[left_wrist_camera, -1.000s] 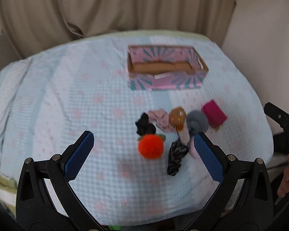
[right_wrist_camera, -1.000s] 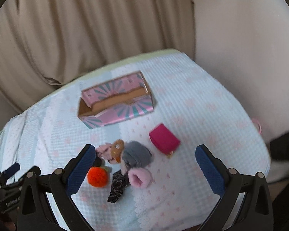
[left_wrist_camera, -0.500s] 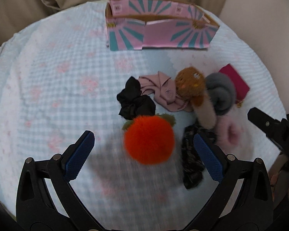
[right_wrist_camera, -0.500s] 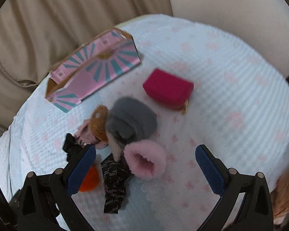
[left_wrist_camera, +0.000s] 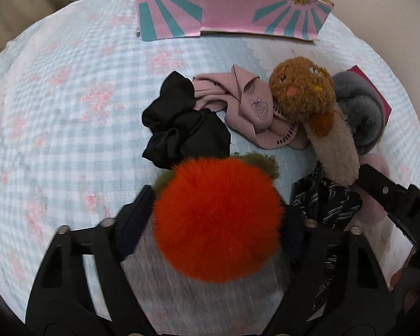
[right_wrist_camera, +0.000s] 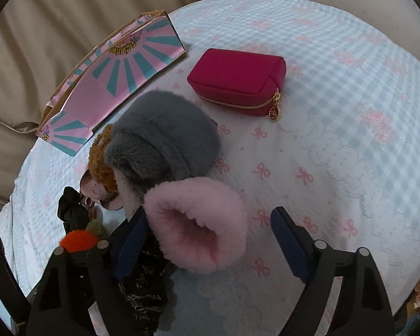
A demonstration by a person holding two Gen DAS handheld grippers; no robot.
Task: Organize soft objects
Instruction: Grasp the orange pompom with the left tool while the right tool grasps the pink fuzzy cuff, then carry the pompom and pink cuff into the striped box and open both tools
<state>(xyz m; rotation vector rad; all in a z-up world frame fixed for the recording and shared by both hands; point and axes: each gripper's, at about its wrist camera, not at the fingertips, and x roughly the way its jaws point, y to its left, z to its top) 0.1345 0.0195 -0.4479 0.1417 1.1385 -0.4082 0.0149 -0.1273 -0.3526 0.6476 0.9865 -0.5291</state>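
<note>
My left gripper (left_wrist_camera: 215, 207) is down over the orange pom-pom (left_wrist_camera: 218, 218), which sits between its closing jaws; the blue pads reach its fur at both sides without squeezing it. My right gripper (right_wrist_camera: 207, 215) straddles the pink fluffy ring (right_wrist_camera: 198, 224). Its jaws are closing, the left pad is at the fur and a gap is left at the right pad. Around them lie a grey fluffy ring (right_wrist_camera: 159, 137), a brown plush toy (left_wrist_camera: 302, 92), a black scrunchie (left_wrist_camera: 179, 128), a pink cloth (left_wrist_camera: 246, 106) and a black patterned scrunchie (left_wrist_camera: 322, 204).
A pink and teal cardboard box (left_wrist_camera: 232, 11) stands open at the far side of the blue checked cloth (left_wrist_camera: 70, 112). A magenta zip pouch (right_wrist_camera: 238, 75) lies right of the pile. Beige curtain hangs behind the table.
Both grippers have dropped from high above the table down onto the pile. Their jaws have narrowed, the left around the orange pom-pom, the right around the pink fluffy ring.
</note>
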